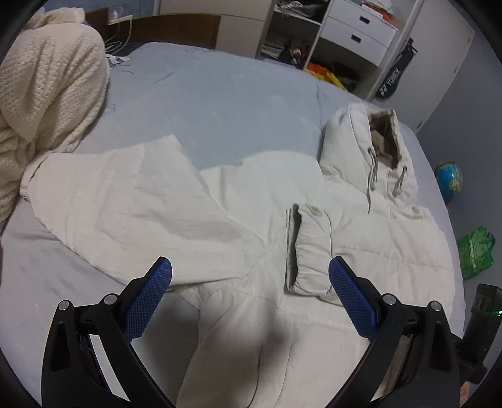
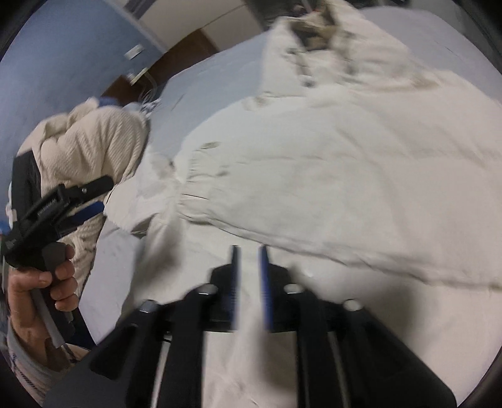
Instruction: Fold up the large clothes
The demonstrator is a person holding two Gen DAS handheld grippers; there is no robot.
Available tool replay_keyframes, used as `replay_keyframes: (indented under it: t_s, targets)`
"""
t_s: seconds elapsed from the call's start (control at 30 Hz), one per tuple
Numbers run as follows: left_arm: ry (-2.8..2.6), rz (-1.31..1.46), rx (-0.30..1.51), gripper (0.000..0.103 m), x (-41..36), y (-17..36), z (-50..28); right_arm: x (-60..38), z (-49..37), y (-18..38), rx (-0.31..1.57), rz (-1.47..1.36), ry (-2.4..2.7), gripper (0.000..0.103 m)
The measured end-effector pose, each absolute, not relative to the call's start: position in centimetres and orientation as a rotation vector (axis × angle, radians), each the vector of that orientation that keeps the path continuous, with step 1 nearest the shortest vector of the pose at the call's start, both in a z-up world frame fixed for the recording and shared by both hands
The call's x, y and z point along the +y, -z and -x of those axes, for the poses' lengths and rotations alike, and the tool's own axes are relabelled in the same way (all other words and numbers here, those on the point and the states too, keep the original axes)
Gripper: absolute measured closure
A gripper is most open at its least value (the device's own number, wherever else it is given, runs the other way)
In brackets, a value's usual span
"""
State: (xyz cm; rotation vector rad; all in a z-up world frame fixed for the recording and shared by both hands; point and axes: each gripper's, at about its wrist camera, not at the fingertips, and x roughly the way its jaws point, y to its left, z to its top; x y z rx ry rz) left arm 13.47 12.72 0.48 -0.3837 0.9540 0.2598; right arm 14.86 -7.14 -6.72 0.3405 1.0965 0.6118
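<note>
A white padded hooded jacket (image 1: pixel 251 194) lies spread on the bed, front side up. Its hood (image 1: pixel 370 141) is at the far right, and one sleeve (image 1: pixel 125 194) stretches out to the left. The other sleeve's cuff (image 1: pixel 307 248) is folded onto the chest. My left gripper (image 1: pixel 250 266) hovers wide open over the jacket's lower body, with nothing between its blue pads. In the blurred right wrist view the jacket (image 2: pixel 345 172) fills the frame. My right gripper (image 2: pixel 249 251) stands just above it, its jaws a narrow gap apart and holding nothing. A hand holds the left gripper (image 2: pixel 103 194) at the left.
A cream knitted blanket (image 1: pixel 50 94) is heaped at the bed's far left on the light blue sheet (image 1: pixel 219 94). Beyond the bed stand white shelves with drawers (image 1: pixel 354 28) and a racket bag (image 1: pixel 392 81). A globe (image 1: pixel 449 180) and a green bag (image 1: pixel 475 251) lie on the floor at right.
</note>
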Motion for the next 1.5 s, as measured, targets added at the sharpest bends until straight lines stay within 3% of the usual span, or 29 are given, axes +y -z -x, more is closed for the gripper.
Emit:
replay_keyframes:
  t_s: [0.07,0.23,0.33,0.47,0.63,0.67,0.7,0.97,1.17,1.23,1.27,1.3,1.33,1.37,1.43,1.5]
  targets:
    - [-0.247,0.375,0.974,0.007,12.4,0.3,-13.7,-9.4,-14.0,7.1,1.087,-0.384,-0.593,0.047]
    - [-0.165,0.408,0.963,0.008,11.5,1.4,-14.0,-13.0,-12.3,7.5,1.082,-0.429,-0.545,0.047]
    - [-0.102,0.39,0.957,0.018,10.0,1.6,-14.6,-15.6,-11.2,7.8,1.074,-0.485,-0.51,0.046]
    - [-0.033,0.313,0.984,0.04,7.4,2.9,-15.7,-17.9,-10.2,8.2,1.068,-0.55,-0.465,0.045]
    - [-0.034,0.277,1.049,0.053,6.6,5.4,-16.8,-19.1,-10.0,7.4,1.027,-0.601,-0.455,0.044]
    - [-0.025,0.275,1.072,0.066,6.5,6.1,-17.1,-19.2,-9.9,7.4,1.024,-0.607,-0.451,0.044]
    - [-0.039,0.261,1.092,0.085,6.5,6.6,-17.2,-19.4,-9.8,7.4,1.023,-0.612,-0.45,0.043]
    - [-0.019,0.283,1.094,0.094,7.0,6.0,-15.4,-22.2,-9.9,7.4,0.946,-0.713,-0.354,0.043]
    - [-0.016,0.299,1.115,0.094,6.9,6.7,-14.4,-23.8,-10.4,8.1,0.924,-0.796,-0.308,0.043]
    - [-0.022,0.305,1.115,0.089,7.0,6.9,-14.4,-24.1,-10.4,8.1,0.924,-0.809,-0.307,0.043]
    - [-0.031,0.302,1.113,0.08,7.0,6.8,-14.4,-24.1,-10.3,8.0,0.918,-0.811,-0.308,0.043]
    - [-0.054,0.295,1.105,0.057,7.2,6.5,-14.3,-24.2,-10.2,7.9,0.915,-0.812,-0.309,0.043]
    - [-0.059,0.298,1.084,0.044,7.4,6.0,-13.9,-24.3,-10.1,7.6,0.908,-0.812,-0.314,0.043]
    - [-0.062,0.3,1.061,0.022,7.6,5.5,-13.6,-24.3,-9.8,7.3,0.903,-0.812,-0.319,0.043]
    - [-0.094,0.291,1.013,0.014,8.4,3.9,-13.0,-24.4,-9.4,6.6,0.891,-0.806,-0.339,0.043]
    - [-0.1,0.312,0.985,0.013,9.5,2.8,-12.5,-24.2,-9.1,5.9,0.885,-0.787,-0.359,0.042]
